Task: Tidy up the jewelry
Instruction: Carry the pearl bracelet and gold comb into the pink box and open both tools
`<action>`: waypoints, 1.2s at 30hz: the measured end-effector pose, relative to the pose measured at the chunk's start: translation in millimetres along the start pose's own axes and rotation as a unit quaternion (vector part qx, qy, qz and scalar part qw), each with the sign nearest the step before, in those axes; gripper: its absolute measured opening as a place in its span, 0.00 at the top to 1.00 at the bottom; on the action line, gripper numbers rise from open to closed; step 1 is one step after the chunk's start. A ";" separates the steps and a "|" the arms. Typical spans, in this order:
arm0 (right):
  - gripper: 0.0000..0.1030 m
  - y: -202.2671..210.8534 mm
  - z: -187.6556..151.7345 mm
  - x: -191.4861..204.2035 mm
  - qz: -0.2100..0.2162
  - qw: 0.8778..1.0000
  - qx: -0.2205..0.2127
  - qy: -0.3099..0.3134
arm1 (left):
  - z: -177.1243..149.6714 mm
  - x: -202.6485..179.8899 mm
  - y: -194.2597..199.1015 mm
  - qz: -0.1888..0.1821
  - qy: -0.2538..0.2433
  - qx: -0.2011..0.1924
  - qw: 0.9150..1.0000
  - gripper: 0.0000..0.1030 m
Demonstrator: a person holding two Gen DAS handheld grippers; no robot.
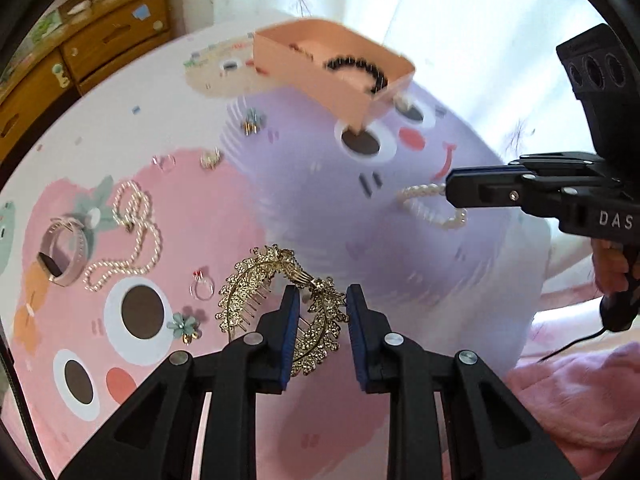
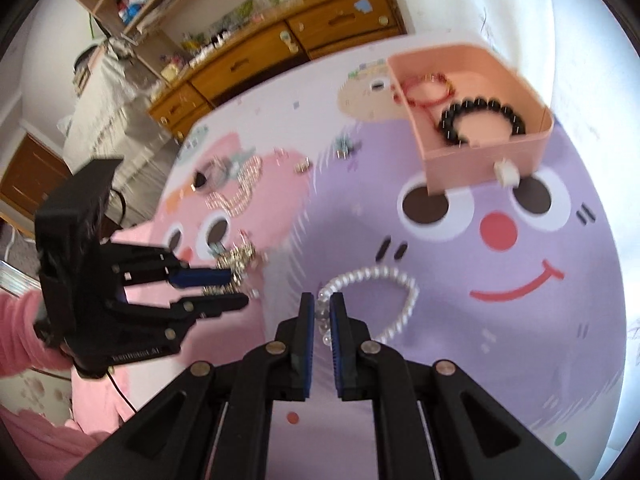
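My left gripper [image 1: 322, 300] is open around one arm of a gold filigree hair comb [image 1: 280, 304] lying on the cartoon mat [image 1: 320, 208]. My right gripper [image 2: 322, 312] is shut on a white pearl bracelet [image 2: 396, 296] on the purple part of the mat; the bracelet also shows in the left wrist view [image 1: 430, 204]. A pink tray [image 2: 484, 160] stands at the far side and holds a black bead bracelet [image 2: 480, 120] and a red bracelet [image 2: 426, 90]. In the left wrist view the tray [image 1: 320, 76] shows the black bracelet [image 1: 360, 70].
On the pink part of the mat lie a long pearl necklace [image 1: 128, 236], a pink watch [image 1: 64, 252], a clear ring [image 1: 202, 286], a green flower clip [image 1: 184, 324], and small earrings [image 1: 252, 120]. A wooden dresser [image 2: 280, 48] stands behind. Pink bedding [image 1: 580, 396] lies at the right.
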State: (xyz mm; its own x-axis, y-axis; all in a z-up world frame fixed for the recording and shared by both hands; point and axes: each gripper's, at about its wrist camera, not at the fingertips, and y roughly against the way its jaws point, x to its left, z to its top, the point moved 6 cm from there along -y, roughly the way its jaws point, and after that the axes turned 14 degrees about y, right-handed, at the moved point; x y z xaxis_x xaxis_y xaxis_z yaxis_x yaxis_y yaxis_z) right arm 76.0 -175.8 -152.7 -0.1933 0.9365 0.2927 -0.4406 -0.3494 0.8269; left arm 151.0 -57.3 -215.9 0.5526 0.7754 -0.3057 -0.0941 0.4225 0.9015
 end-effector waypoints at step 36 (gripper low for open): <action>0.93 81.0 143.7 -117.6 0.021 0.993 -0.119 -0.010 | 212.1 -101.7 33.7 -0.055 0.135 -0.169 0.975 0.78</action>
State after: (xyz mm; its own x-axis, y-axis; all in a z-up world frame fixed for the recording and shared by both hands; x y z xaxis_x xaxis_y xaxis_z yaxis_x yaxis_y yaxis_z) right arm 189.0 -309.8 -51.1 -0.1996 0.9201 0.3369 -0.6271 -0.3841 0.6776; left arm 267.3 -221.5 -89.5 0.3410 0.7923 -0.5059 -0.3396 0.6057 0.7196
